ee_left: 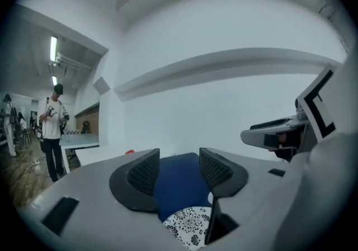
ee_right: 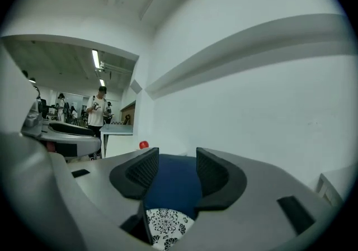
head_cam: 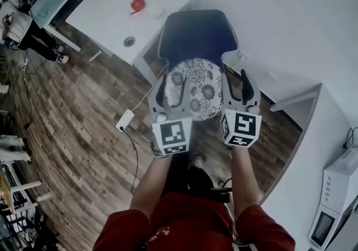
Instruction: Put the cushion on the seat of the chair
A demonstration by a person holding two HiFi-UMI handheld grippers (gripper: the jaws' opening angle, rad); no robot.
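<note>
Cushion point(head_cam: 194, 86), floral print, lies flat on the seat of the chair point(head_cam: 196, 34), betw. the armrests point(head_cam: 246, 90); the seat itself is mostly hidden under it. That's where the task wants it, but who put it there can't be told from this.

Handling, as a guess: soft, light, thin pad. It should sag if lifted by one end. Cloth cover, so not slippery, nothing fragile. Best hold prob. the near edge, one corner per side.

Left tongs point(ee_left: 179, 169) and right tongs point(ee_right: 177, 169) both stand apart w/ nothing clamped. The blue backrest point(ee_left: 176, 180) shows thru each gap, the cushion's near edge at 6 o'clock below.

Head view gives the whole cushion and chair, plus a white bench point(head_cam: 112, 9) w/ a red thing point(head_cam: 137, 4) at 11 o'clock, but not the jaw gaps. Gripper views give the gaps, and a person point(ee_left: 53, 127) standing at 9 o'clock.
</note>
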